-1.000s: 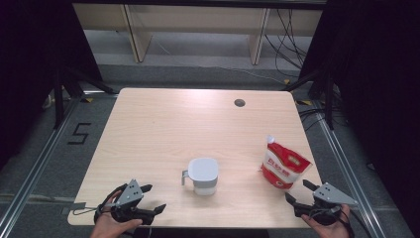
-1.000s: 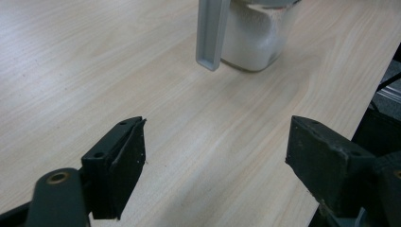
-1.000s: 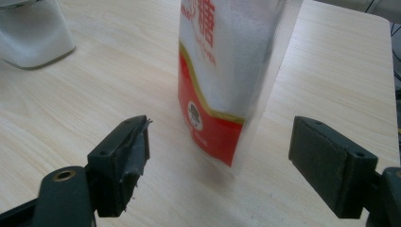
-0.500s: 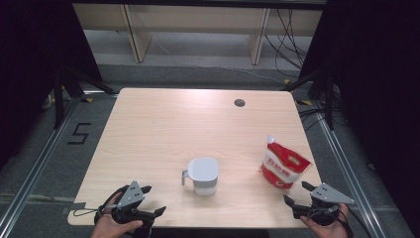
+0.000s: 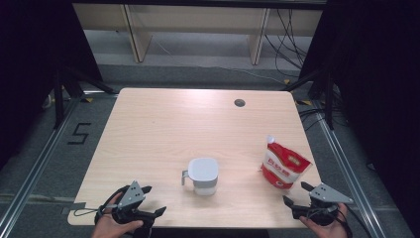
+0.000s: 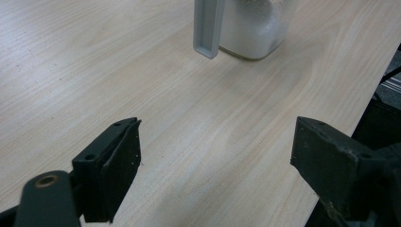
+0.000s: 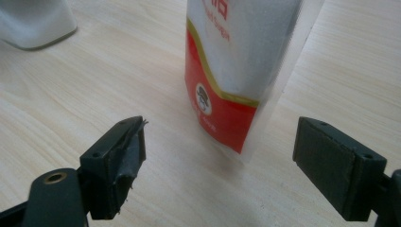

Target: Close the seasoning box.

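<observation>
Holding near the table's (image 5: 163,124) front edge as a second ago, barely moved: left gripper (image 5: 148,203) and right gripper (image 5: 297,193), jaws wide, empty. Mug (image 5: 203,176) ahead of left, unshifted; pouch (image 5: 284,165) upright just before right. Pale wood top, hole (image 5: 239,103) at back; grey floor, cables (image 5: 292,34), shelving beyond.

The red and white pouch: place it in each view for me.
High view: red and white pouch stands right of the grey mug.
Left gripper view: not in it.
Right gripper view: pouch upright, ahead between the open jaws.
Shared landmark: the mug.
</observation>
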`<state>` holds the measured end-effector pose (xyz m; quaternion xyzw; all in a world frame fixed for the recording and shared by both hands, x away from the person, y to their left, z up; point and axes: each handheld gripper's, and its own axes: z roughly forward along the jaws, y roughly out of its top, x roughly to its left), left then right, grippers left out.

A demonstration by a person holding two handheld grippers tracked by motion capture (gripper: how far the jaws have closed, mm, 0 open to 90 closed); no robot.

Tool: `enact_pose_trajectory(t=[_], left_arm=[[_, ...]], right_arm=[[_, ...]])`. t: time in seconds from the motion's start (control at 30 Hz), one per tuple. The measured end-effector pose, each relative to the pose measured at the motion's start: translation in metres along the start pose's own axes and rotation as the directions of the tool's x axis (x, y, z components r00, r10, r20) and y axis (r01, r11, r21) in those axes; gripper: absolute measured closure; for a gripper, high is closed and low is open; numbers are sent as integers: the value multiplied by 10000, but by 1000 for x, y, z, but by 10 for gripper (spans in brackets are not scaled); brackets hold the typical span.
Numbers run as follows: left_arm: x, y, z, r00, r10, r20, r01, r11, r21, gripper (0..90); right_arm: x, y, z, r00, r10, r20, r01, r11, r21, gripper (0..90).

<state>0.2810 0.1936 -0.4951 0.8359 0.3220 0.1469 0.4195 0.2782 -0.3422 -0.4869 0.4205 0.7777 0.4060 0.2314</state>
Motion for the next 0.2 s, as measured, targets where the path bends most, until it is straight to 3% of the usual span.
enact_pose_trajectory(t=[0.17,0.2], left_arm=[[0,0,0,10000,41,47,-41,10000,-48,164],[1,0,0,9999,141,-13,-141,9999,-50,164]], right_arm=[[-1,0,-1,9999,-44,101,44,10000,50,186],[2,-1,-1,9996,259,112,-261,9995,171,186]])
